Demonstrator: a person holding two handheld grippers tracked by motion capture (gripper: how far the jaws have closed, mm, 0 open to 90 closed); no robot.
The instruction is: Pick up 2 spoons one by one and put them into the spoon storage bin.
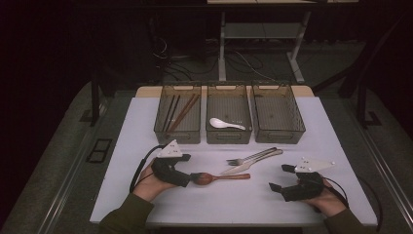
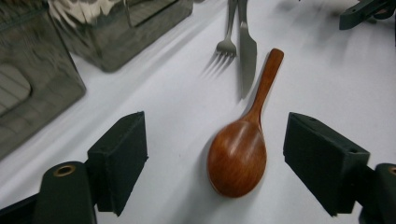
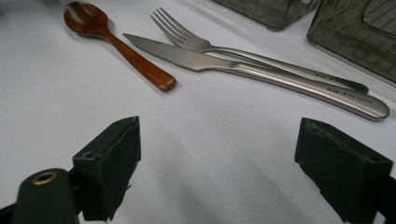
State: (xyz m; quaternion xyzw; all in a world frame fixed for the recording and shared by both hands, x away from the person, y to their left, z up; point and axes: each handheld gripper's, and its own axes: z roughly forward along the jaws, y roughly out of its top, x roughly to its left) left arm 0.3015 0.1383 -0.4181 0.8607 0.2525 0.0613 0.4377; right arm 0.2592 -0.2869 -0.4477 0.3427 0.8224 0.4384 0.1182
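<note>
Straddling the wooden spoon [image 2: 238,156] bowl with left gripper [image 2: 215,158] jaws wide and not yet touching, handle pointing away toward fork [image 2: 227,44] and knife [image 2: 247,51], presumably lining up a pick; right gripper [image 3: 217,161] idling wide, nothing between jaws.

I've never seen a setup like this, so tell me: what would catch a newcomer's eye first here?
Probably the wooden spoon, lying on the white table between the open jaws of the left gripper, which do not touch it. Just beyond it a metal fork and knife lie side by side. Behind them stand three bins in a row, the middle one holding a white spoon.
</note>
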